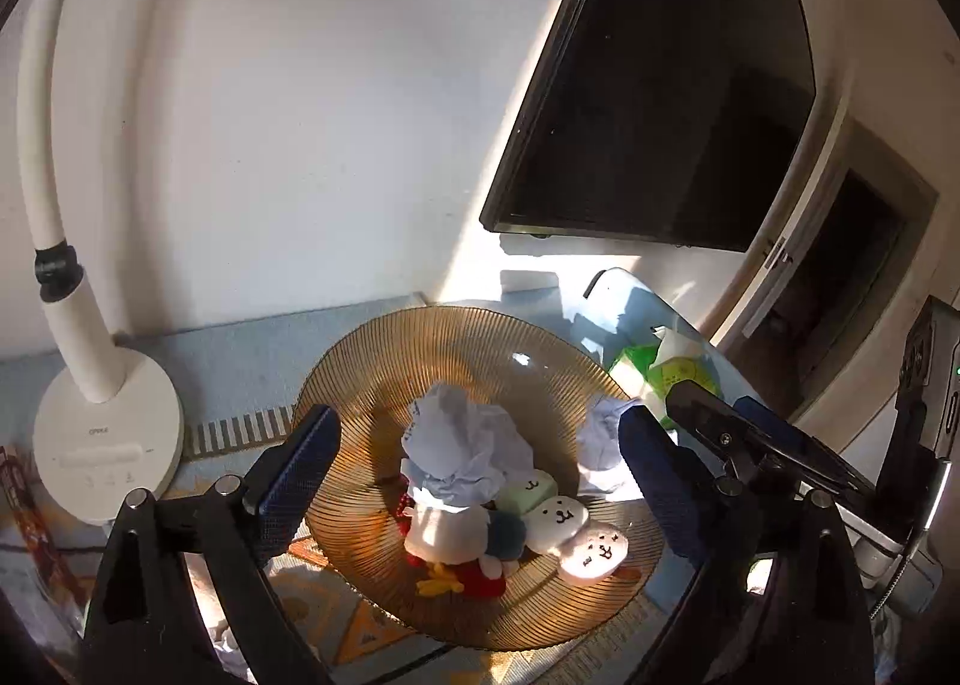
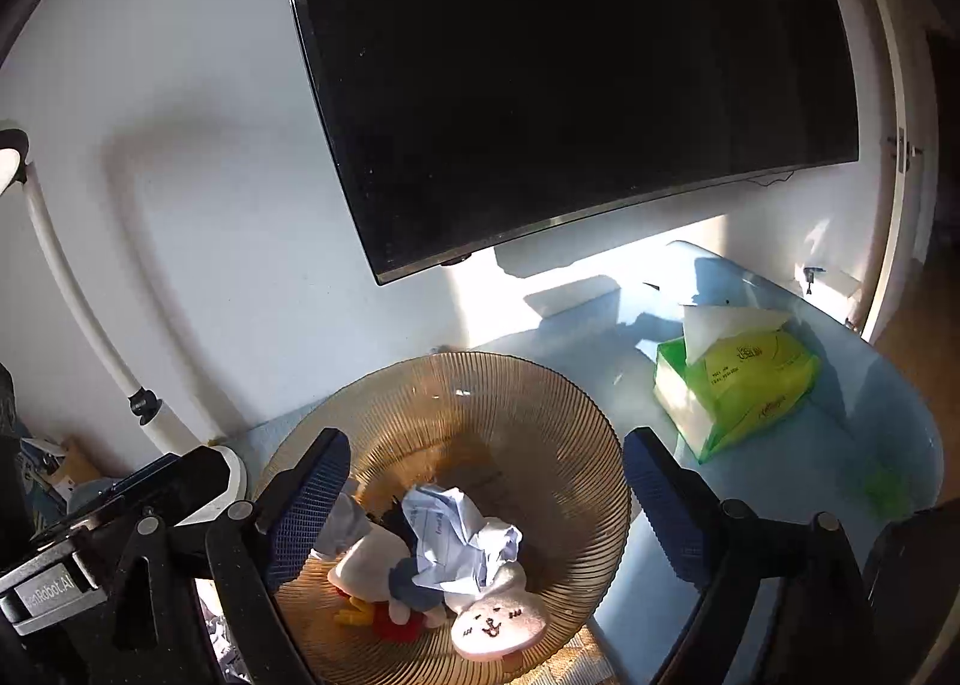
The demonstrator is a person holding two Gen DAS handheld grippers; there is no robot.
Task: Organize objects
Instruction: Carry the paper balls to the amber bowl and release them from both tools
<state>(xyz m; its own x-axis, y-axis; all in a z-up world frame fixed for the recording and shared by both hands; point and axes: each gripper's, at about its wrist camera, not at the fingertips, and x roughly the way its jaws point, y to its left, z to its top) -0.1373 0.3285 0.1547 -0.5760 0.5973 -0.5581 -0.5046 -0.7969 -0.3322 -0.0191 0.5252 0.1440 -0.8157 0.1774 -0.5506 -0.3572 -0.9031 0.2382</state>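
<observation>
On my far left stands a white desk lamp, its round base on the bench against the wall and its neck curving up out of sight. Next comes my left tool, its two blue-padded fingers spread wide apart with nothing between the pads. Through that gap I look down into the amber ribbed glass bowl, which sits on the bench near the wall. Inside it I see a crumpled paper ball on top of a heap of small plush toys: white ones with drawn faces, a pale green one, and one with red and yellow parts. A second crumpled paper shows at the bowl's right rim, just beside the left tool's right finger; I cannot tell whether it lies inside or outside the rim.

My right tool hangs over the same bowl, fingers likewise wide apart and empty. Further right, a green pack of tissues lies on the glass-topped bench, apart from the bowl, with one sheet sticking up. Above it a dark television screen hangs on the wall.
</observation>
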